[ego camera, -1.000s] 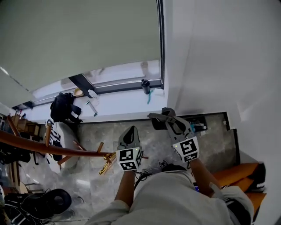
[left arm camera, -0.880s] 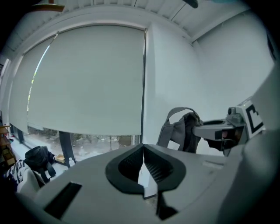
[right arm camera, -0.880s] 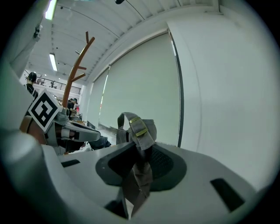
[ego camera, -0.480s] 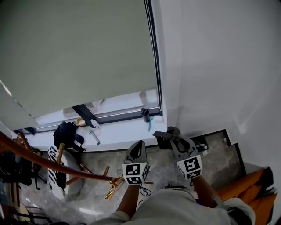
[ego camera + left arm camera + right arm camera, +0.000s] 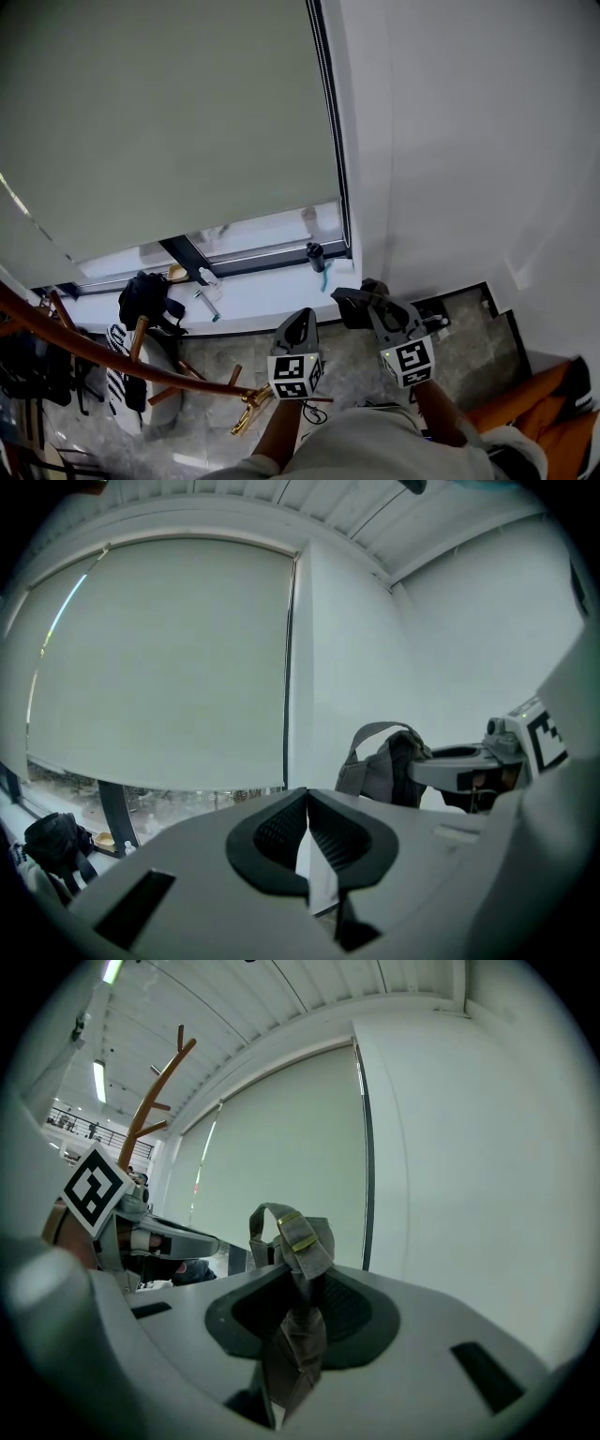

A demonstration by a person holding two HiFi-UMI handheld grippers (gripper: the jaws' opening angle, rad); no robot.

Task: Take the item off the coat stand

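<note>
Now both grippers sit higher than a sec ago. R gripper (image 5: 375, 309): fingers (image 5: 352, 1309) pinching the strap of the grey bag (image 5: 354, 300), which hangs at their tips. L gripper (image 5: 299, 321): fingers pressed together, nothing btwn. Coat stand (image 5: 103, 352) is well apart, lower left, so the bag's prob. off it and the task approx done. Window sill (image 5: 267, 289) beyond.
</note>
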